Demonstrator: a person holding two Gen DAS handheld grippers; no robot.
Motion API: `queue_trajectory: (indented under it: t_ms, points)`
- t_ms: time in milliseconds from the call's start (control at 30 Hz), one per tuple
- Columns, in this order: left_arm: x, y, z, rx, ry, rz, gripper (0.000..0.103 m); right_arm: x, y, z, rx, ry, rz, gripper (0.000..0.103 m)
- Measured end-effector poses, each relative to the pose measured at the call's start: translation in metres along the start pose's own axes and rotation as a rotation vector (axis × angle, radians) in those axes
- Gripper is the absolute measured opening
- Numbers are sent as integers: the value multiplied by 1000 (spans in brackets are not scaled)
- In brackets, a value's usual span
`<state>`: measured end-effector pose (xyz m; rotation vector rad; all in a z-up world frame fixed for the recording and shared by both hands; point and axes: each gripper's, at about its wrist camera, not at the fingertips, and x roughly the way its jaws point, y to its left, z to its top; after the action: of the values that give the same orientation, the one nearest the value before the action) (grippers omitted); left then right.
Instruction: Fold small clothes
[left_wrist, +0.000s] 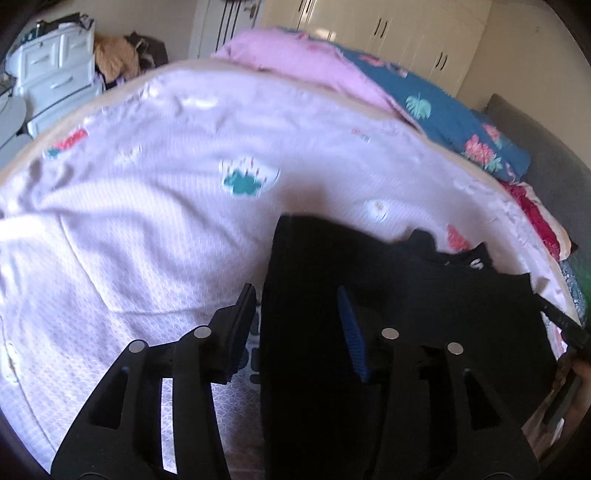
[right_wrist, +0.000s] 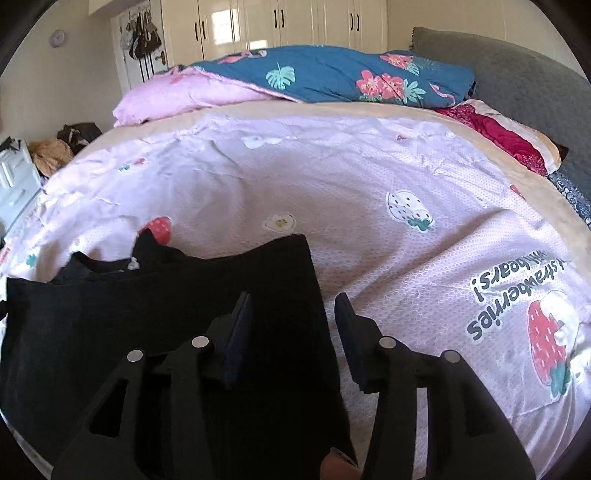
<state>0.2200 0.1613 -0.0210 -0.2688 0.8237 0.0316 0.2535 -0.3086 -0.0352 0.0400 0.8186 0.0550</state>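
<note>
A black garment (left_wrist: 369, 277) (right_wrist: 147, 314) lies spread flat on the pale pink strawberry-print bed cover (left_wrist: 147, 221) (right_wrist: 369, 184). A small white mark shows near its far edge. My left gripper (left_wrist: 295, 295) hovers over the garment's left edge, jaws apart, one finger over the cover and one over the cloth. My right gripper (right_wrist: 293, 301) hovers over the garment's right edge in the same way, jaws apart. Neither pair of pads presses on the cloth. The near part of the garment is hidden under the gripper bodies.
A blue floral duvet (right_wrist: 332, 77) with a pink underside is bunched at the far side of the bed. A red pillow (right_wrist: 495, 136) and a grey headboard (right_wrist: 517, 74) are on the right. White drawers (left_wrist: 55, 74) and a clothes pile (left_wrist: 114, 55) stand beyond the bed's left edge.
</note>
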Motion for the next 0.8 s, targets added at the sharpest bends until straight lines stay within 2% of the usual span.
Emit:
queue_trajectory:
  t_ms: [33,100,167,200,300,533,633,800]
  points:
    - [3,0,-1,2,8,-4,38,2,0,0,1,5,9,44]
    - [5,-2,-3,5,16,-30,38,4,1,-1,-2,15,25,37]
    - [4,-4,-3,17,9,-27,25,5,1,-2,-4,18,32,13]
    - [2,-5,-3,23,-1,-29,15,4,1,-2,0,14,37,9]
    - [-3,-6,-1,27,-21,-31,4,-6,-3,-1,24,-11,49,8]
    - [-38,-17,7,78,-155,-10,3,-43,-12,12,73,-159,84,7]
    - [-30,-16,7,83,-141,17,3,-41,-16,14,94,-174,64,7]
    - [-16,-14,6,80,-99,31,3,-23,-18,10,111,-124,40,7]
